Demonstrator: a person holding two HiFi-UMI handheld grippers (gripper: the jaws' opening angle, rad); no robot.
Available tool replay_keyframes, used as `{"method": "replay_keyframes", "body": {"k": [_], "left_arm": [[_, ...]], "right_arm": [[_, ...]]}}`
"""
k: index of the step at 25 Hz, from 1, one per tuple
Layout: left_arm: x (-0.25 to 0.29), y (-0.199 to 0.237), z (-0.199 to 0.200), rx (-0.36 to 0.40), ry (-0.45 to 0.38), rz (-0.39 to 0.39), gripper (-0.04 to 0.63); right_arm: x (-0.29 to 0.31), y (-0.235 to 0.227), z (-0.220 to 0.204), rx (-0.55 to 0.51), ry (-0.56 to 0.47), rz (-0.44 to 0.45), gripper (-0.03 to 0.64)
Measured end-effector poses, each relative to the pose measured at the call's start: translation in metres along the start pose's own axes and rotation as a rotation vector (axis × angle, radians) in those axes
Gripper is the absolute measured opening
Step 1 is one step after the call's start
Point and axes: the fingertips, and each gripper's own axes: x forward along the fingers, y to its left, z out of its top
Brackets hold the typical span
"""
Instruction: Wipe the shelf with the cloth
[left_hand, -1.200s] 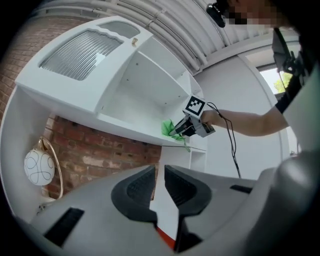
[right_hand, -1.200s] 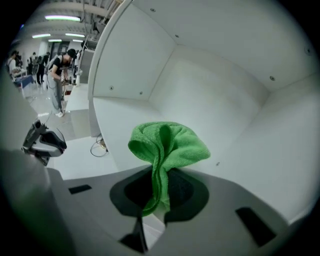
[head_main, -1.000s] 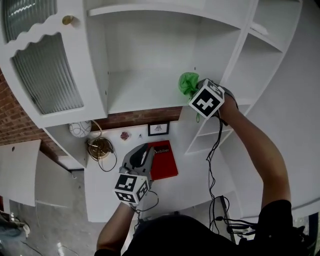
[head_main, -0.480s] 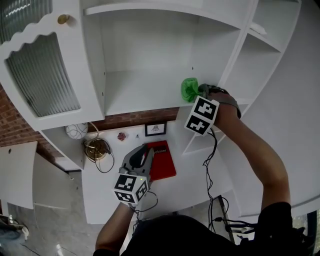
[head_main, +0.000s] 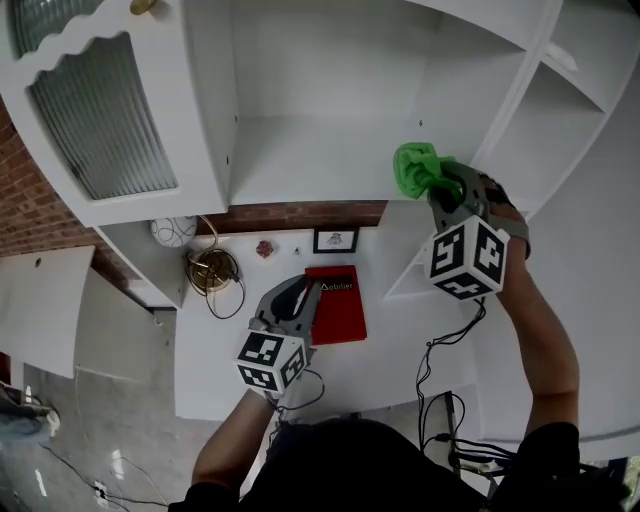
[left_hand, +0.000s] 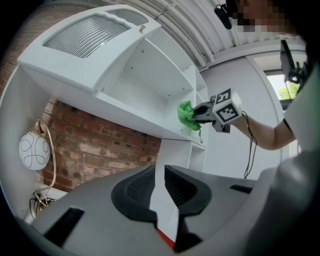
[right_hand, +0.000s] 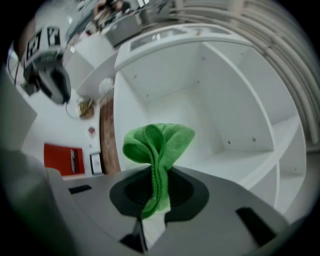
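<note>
Cloth (head_main: 418, 168) (right_hand: 157, 145): bright green, soft weave, bunched into a folded loop above the pinch, one narrow tail trailing down between the jaws. It is clamped by the right gripper (head_main: 440, 185) (right_hand: 155, 195), whose jaws are pressed together on it. The cloth is held at the right front corner of the white shelf (head_main: 320, 160), beside the upright partition; contact with the board cannot be confirmed.

Left gripper (head_main: 290, 300) (left_hand: 161, 192): held low over the counter, jaws a little apart, nothing between them.

Writing: white lettering is seen on the red book (head_main: 337, 304) below, too small to be read with certainty. Square black-and-white markers are noted on both gripper cubes. The small framed picture (head_main: 336, 240) against the brick wall (head_main: 300, 215) is indistinct.
</note>
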Motion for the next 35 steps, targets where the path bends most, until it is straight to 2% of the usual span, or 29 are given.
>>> {"method": "replay_keyframes", "body": {"k": [5, 7, 11, 15, 18, 22, 27, 30, 35], "left_arm": [[0.003, -0.015, 0.003, 0.022, 0.001, 0.015, 0.057], [0.003, -0.019, 0.005, 0.032, 0.002, 0.024, 0.057], [0.0, -0.024, 0.005, 0.04, 0.005, 0.054, 0.057], [-0.004, -0.027, 0.002, 0.072, 0.018, 0.09, 0.057], [-0.008, -0.028, -0.007, 0.079, 0.032, 0.12, 0.057], [-0.018, -0.025, -0.017, 0.078, 0.043, 0.158, 0.057], [-0.032, -0.018, -0.024, 0.067, 0.046, 0.192, 0.057], [-0.04, -0.013, -0.026, 0.059, 0.044, 0.208, 0.057], [-0.046, -0.008, -0.014, 0.087, 0.017, 0.223, 0.057]], "right_arm": [[-0.049, 0.014, 0.021, 0.537, -0.409, 0.254, 0.051], [-0.061, 0.026, 0.015, 0.676, -0.5, 0.278, 0.051], [-0.074, 0.053, -0.012, 0.812, -0.558, 0.205, 0.052], [-0.079, 0.084, -0.04, 1.049, -0.567, 0.221, 0.052], [-0.08, 0.115, -0.054, 1.107, -0.535, 0.225, 0.052], [-0.085, 0.149, -0.06, 1.119, -0.501, 0.23, 0.052], [-0.093, 0.165, -0.077, 1.068, -0.446, 0.146, 0.052], [-0.097, 0.173, -0.085, 1.072, -0.419, 0.14, 0.052], [-0.102, 0.177, -0.082, 1.092, -0.427, 0.15, 0.052]]}}
